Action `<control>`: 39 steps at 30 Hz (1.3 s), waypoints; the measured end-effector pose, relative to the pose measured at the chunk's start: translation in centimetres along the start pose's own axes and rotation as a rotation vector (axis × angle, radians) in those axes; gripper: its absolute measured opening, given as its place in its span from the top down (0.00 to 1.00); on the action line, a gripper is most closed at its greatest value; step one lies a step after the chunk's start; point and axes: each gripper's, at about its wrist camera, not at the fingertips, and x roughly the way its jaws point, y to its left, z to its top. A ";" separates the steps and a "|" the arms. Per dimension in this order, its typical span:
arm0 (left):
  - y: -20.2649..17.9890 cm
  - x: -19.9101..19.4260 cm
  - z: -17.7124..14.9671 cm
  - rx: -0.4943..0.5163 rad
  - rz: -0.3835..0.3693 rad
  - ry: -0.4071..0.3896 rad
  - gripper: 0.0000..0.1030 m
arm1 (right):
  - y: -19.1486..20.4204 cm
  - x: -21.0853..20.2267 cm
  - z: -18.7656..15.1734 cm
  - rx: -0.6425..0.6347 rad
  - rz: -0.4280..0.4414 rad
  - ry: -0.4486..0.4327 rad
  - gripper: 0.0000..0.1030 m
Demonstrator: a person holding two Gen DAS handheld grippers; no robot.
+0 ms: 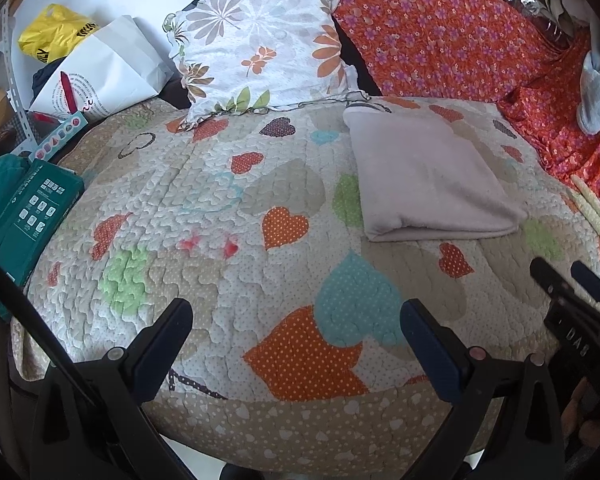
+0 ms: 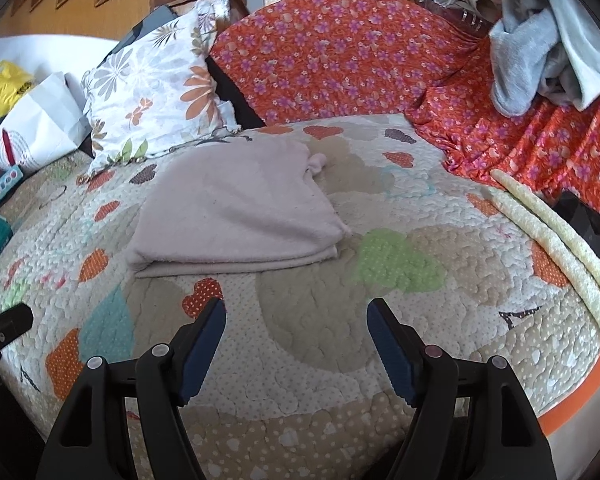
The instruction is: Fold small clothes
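Note:
A pale pink-grey fleece garment (image 1: pixel 428 176) lies folded flat on the heart-patterned quilt (image 1: pixel 204 216), at the middle right of the left wrist view. It also shows in the right wrist view (image 2: pixel 236 208), left of centre. My left gripper (image 1: pixel 296 320) is open and empty above the quilt's near edge, well short of the garment. My right gripper (image 2: pixel 296 320) is open and empty, just in front of the garment's near fold. The right gripper also shows in the left wrist view (image 1: pixel 568 276) at the right edge.
A flowered pillow (image 1: pixel 260 40) leans at the back. An orange flowered cloth (image 2: pixel 340 52) covers the backrest and right side, with a grey-blue heap of clothes (image 2: pixel 540 52) on it. A white bag (image 1: pixel 104 76), yellow bag (image 1: pixel 52 36) and green box (image 1: pixel 24 216) crowd the left. A cream cord (image 2: pixel 560 256) lies at right.

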 end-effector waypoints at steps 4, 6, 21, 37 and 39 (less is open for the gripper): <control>-0.2 0.6 -0.7 0.018 0.007 0.020 0.00 | -0.4 0.0 0.1 0.027 0.003 -0.001 0.22; -0.3 1.1 -0.9 0.013 0.000 0.040 0.00 | -0.5 0.2 0.1 0.033 0.001 0.007 0.22; -0.1 5.3 -2.1 -0.029 -0.047 0.195 0.00 | 0.1 2.0 0.0 -0.006 -0.021 0.050 0.21; 0.1 7.2 -2.6 -0.057 -0.057 0.265 0.00 | 1.2 3.7 -0.6 -0.056 -0.014 0.101 0.20; 0.1 7.3 -2.6 -0.057 -0.056 0.269 0.00 | 1.3 3.8 -0.7 -0.059 -0.011 0.106 0.20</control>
